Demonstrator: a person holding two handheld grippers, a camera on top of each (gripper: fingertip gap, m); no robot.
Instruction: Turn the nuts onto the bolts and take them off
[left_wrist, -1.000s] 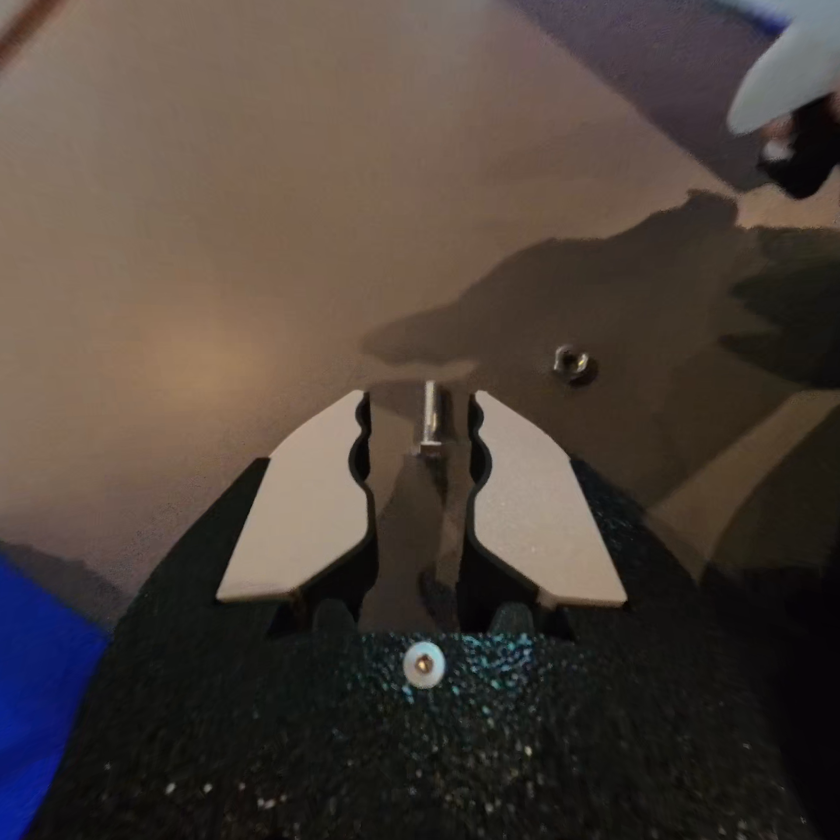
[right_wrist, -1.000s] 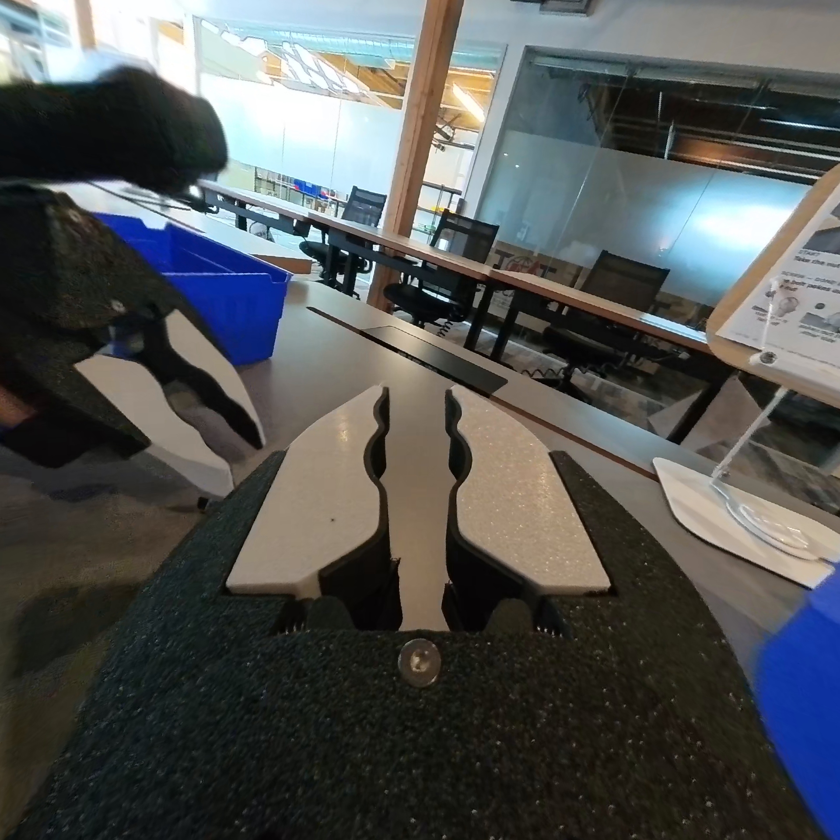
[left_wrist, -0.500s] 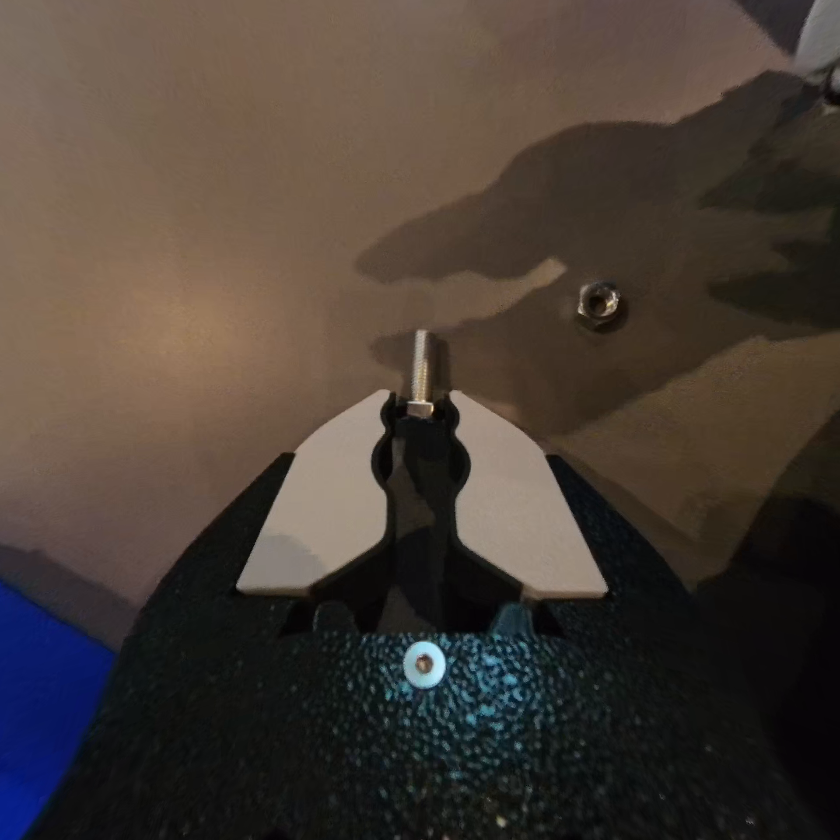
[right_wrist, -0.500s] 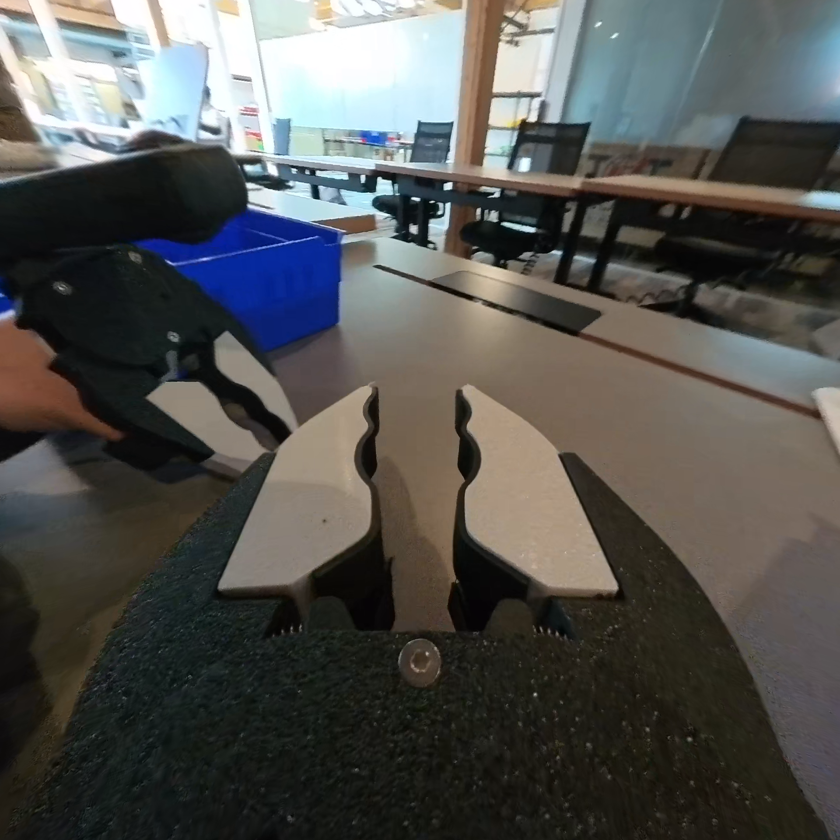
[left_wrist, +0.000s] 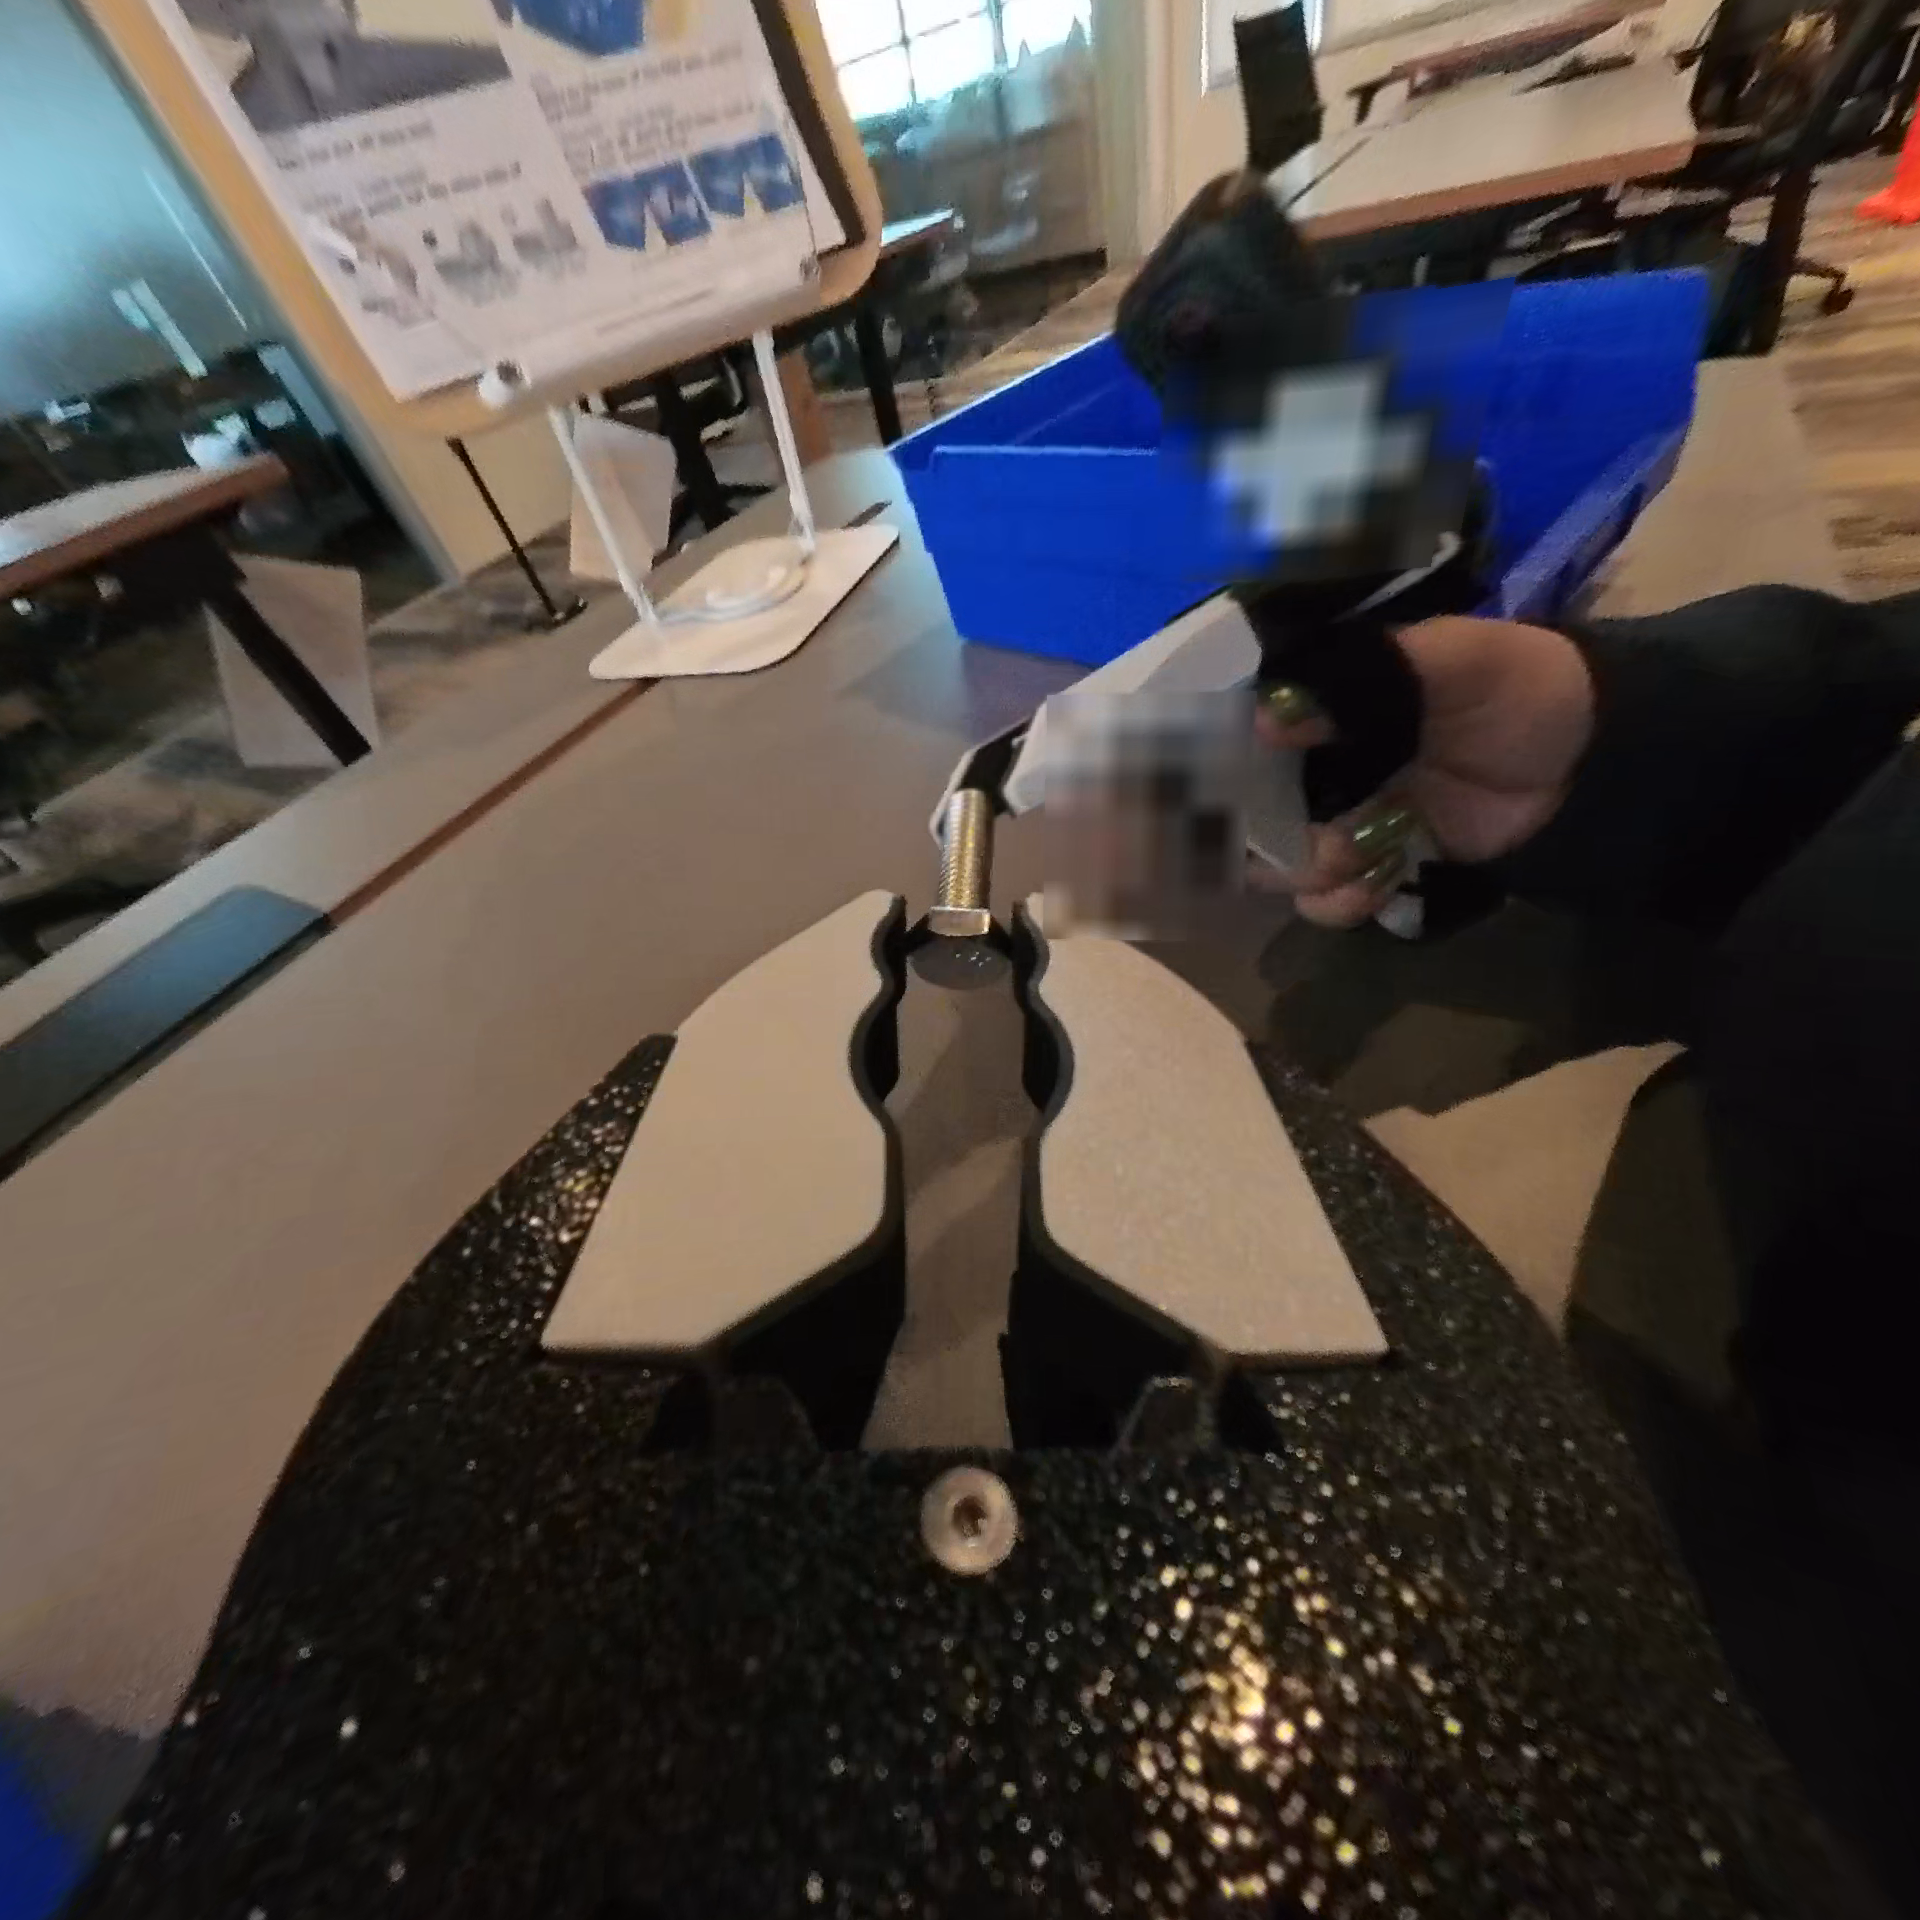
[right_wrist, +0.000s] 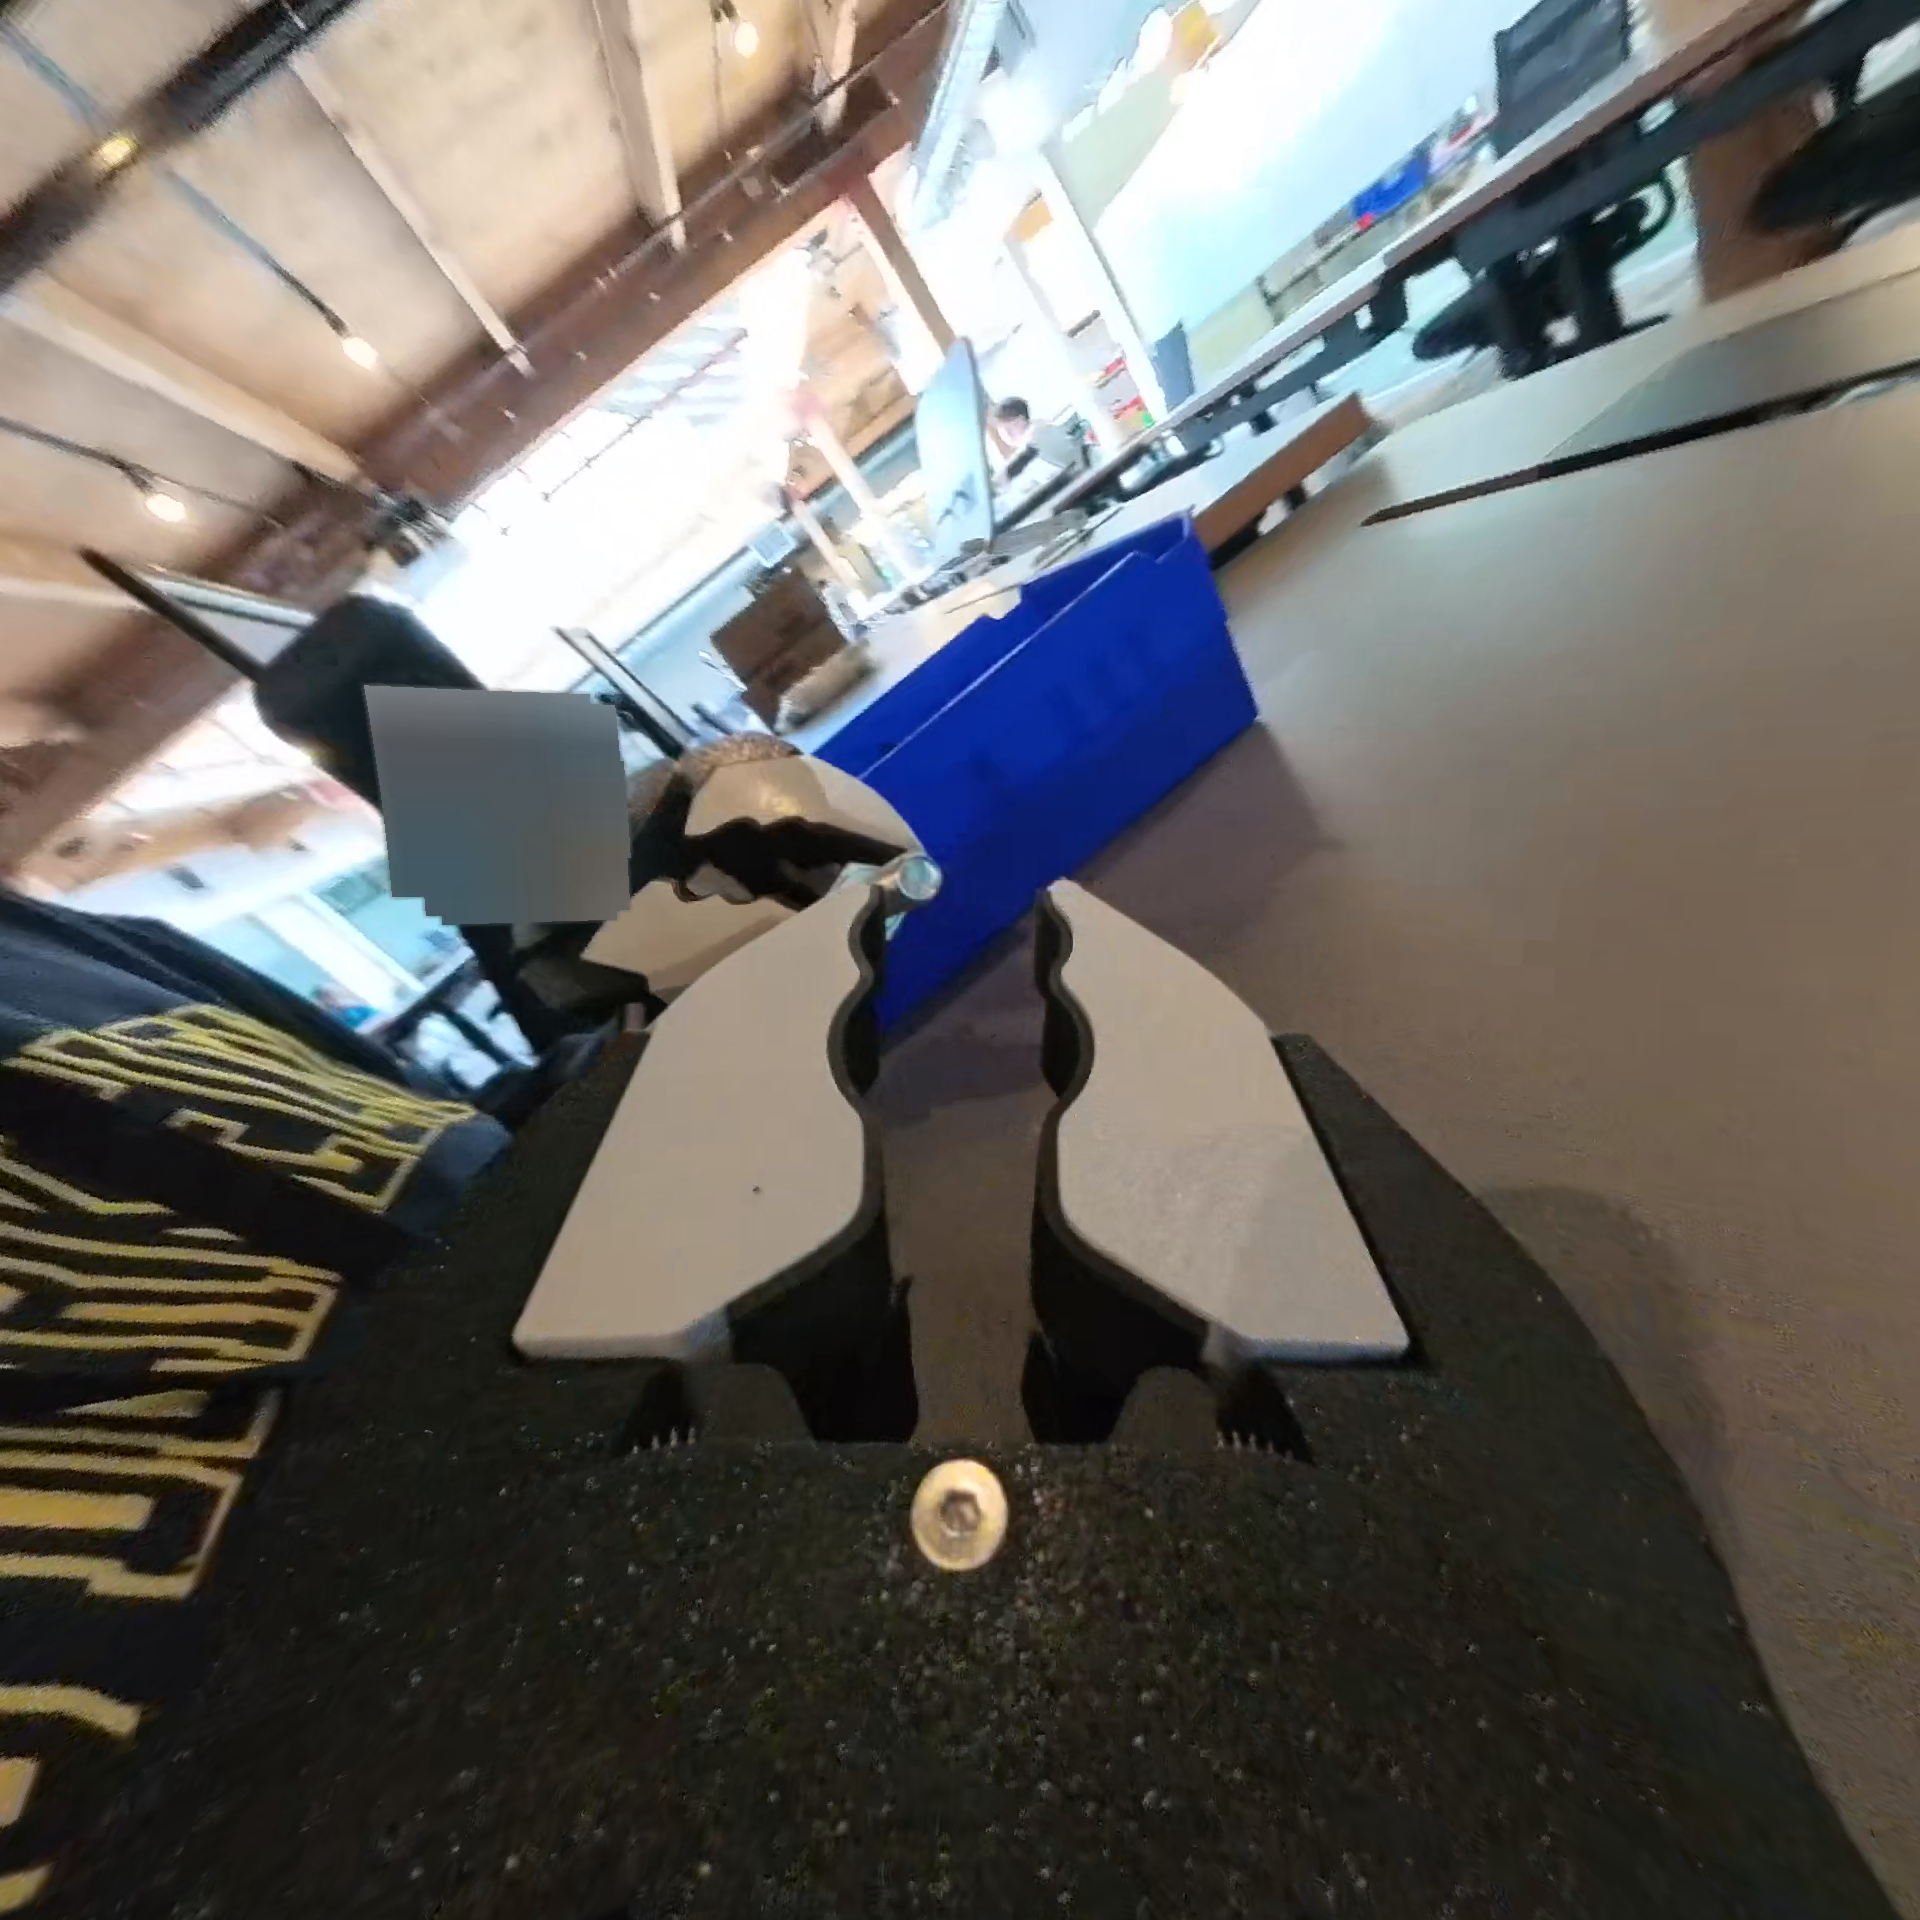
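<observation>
My left gripper (left_wrist: 961, 920) is shut on the hex head of a silver bolt (left_wrist: 964, 847). It holds the bolt above the grey table (left_wrist: 520, 935), with the threaded shaft pointing forward toward the right gripper. My right gripper (right_wrist: 961, 914) is open and empty. It faces the left gripper (right_wrist: 769, 831), and the bolt's tip (right_wrist: 920, 878) sits just beyond its left finger. In the left wrist view a white finger (left_wrist: 1164, 655) of the right gripper shows close behind the bolt, held by a hand (left_wrist: 1475, 748). No nut is in view.
A blue bin (left_wrist: 1091, 520) stands on the table behind the right gripper. Another blue bin (right_wrist: 1039, 748) stands behind the left gripper. A sign board on a clear stand (left_wrist: 748, 603) is at the table's far edge. A dark sleeve (left_wrist: 1766, 935) fills the right side. The grippers are tip to tip, or close to it.
My left gripper closed on the bolt's head, lifted it off the table and tilted up level. The nut on the table has left the view. My right gripper swung round to face the bolt.
</observation>
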